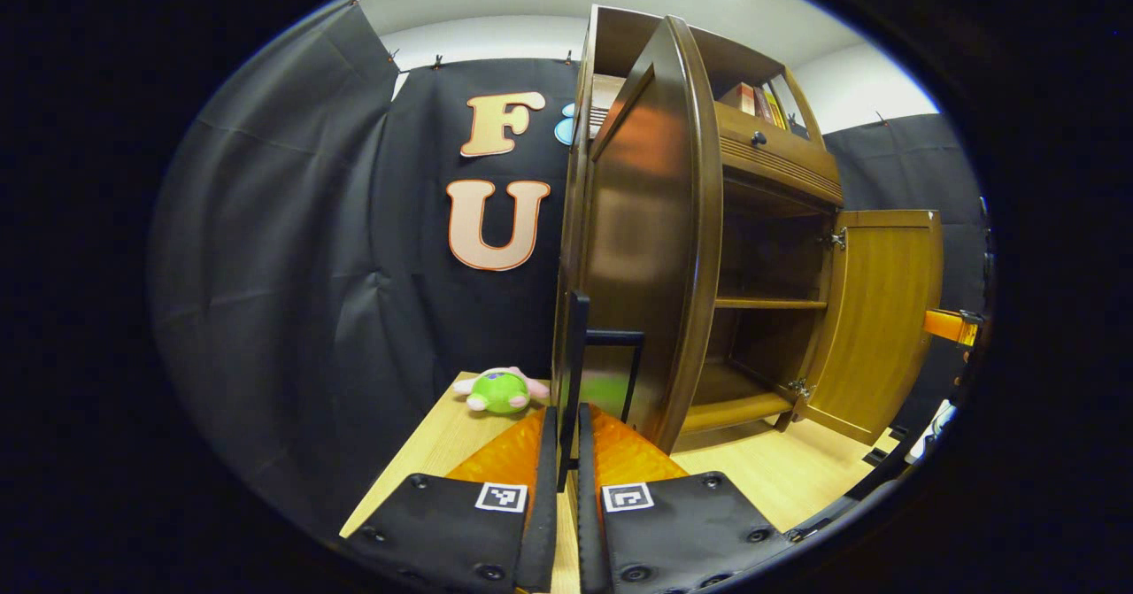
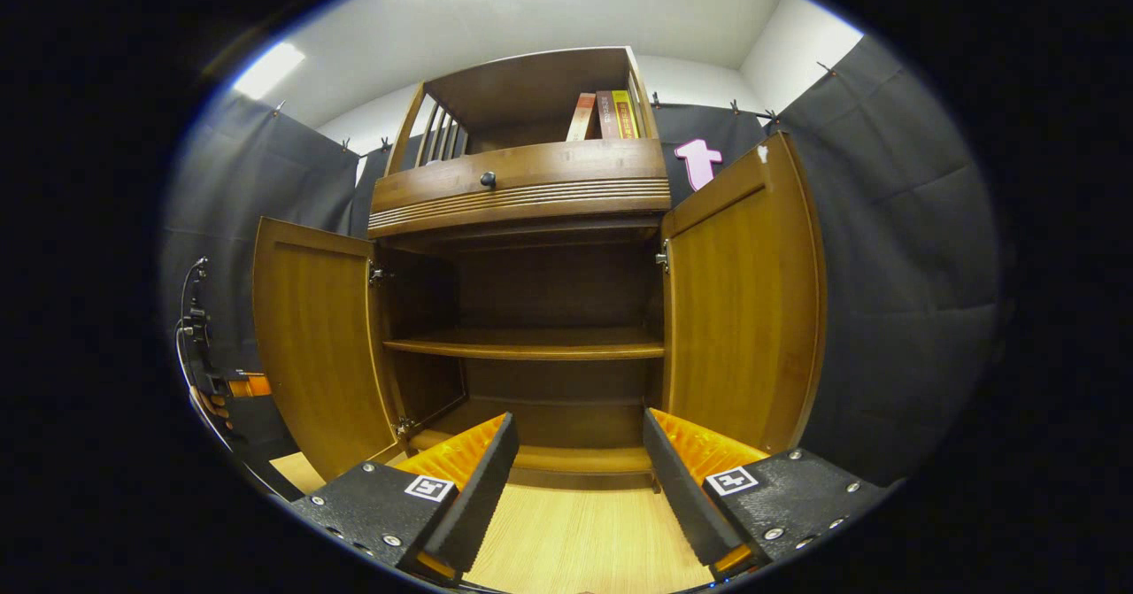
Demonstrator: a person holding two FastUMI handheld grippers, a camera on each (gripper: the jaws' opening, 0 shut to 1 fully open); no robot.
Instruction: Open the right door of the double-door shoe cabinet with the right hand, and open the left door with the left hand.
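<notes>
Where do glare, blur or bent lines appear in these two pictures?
Left gripper view: soft glare on the left door, whose edge bows from the fisheye. Right gripper view: sharp, evenly lit cabinet; bright ceiling light washes out; the right door curves outward.

Bright ceiling lights [image 2: 265, 67] overhead, glare on the glossy door [image 1: 642, 222], cabinet interior shadowed, edges fisheye-bent

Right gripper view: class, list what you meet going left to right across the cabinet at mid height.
Left door → middle shelf → right door → black cloth wall.
</notes>
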